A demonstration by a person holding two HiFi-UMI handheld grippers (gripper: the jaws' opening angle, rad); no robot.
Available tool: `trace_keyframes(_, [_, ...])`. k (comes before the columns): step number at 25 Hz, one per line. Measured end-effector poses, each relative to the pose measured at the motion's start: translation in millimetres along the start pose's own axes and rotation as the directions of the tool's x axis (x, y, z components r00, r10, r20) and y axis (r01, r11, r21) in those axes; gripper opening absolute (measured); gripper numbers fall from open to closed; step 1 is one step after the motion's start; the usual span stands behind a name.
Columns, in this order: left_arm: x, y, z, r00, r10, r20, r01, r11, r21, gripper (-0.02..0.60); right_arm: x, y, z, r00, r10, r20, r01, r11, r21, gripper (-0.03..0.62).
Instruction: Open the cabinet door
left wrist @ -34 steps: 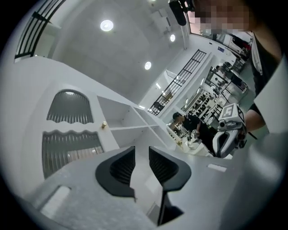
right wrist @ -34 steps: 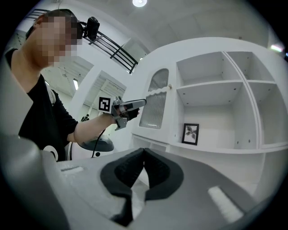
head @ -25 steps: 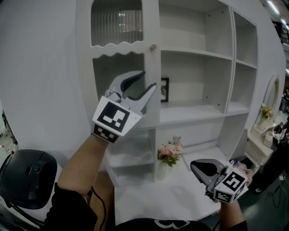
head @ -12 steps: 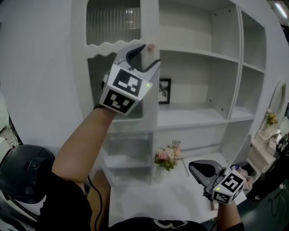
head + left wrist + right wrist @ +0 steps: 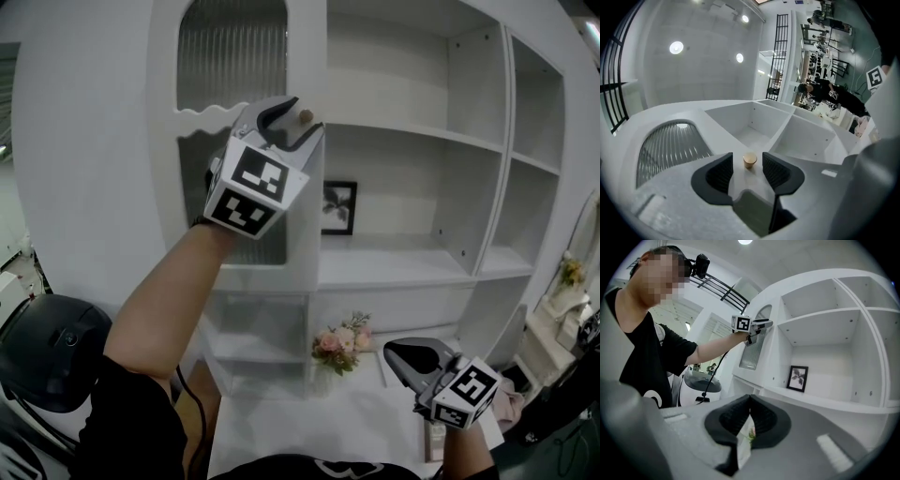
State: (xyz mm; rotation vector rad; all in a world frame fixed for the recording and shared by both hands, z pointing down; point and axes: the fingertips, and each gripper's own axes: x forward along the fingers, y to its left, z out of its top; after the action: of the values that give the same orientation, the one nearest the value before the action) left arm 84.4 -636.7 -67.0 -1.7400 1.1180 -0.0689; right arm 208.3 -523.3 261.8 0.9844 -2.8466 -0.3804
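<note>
Note the white cabinet door (image 5: pixel 307 234), with a panel of ribbed grey glass. Its knob (image 5: pixel 306 116) is tan. Right of the knob, check the black picture frame (image 5: pixel 338 207) showing a dark leaf print. Below the knob, the flowers (image 5: pixel 339 339) are pink with green leaves.

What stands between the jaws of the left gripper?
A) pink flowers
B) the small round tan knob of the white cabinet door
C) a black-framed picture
B: the small round tan door knob sits untouched between the left gripper's jaws, which have just been closing.
</note>
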Motion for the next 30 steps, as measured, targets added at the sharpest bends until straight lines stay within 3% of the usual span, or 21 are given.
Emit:
trace_keyframes(4, [1.9, 0.3, -4.0, 1.0, 0.02, -0.021, -0.019, 0.998, 0.065, 0.146, 5.8, -3.3, -6.9, 0.999, 0.037, 0.001, -0.037, 0.999, 0.005, 0.003])
trace_keyframes(11, [4.1, -1.9, -5.4, 0.999, 0.021, -0.045, -0.018, 0.998, 0.058, 0.08, 12.8, -8.3, -8.6, 0.996, 0.082, 0.035, -0.082, 0.997, 0.014, 0.003])
trace_keyframes(20, [6.7, -2.5, -2.5, 0.998, 0.031, -0.046, -0.03, 0.999, 0.01, 0.077, 15.2, -17.0, -28.9, 0.989, 0.127, 0.072, -0.132, 0.989, 0.07, 0.003])
trace_keyframes(30, [6.1, -1.9, -3.4, 0.997, 0.073, -0.032, -0.074, 0.996, -0.042, 0.075, 19.8, -32.9, -86.9, 0.988, 0.146, 0.057, -0.155, 0.96, 0.231, 0.003])
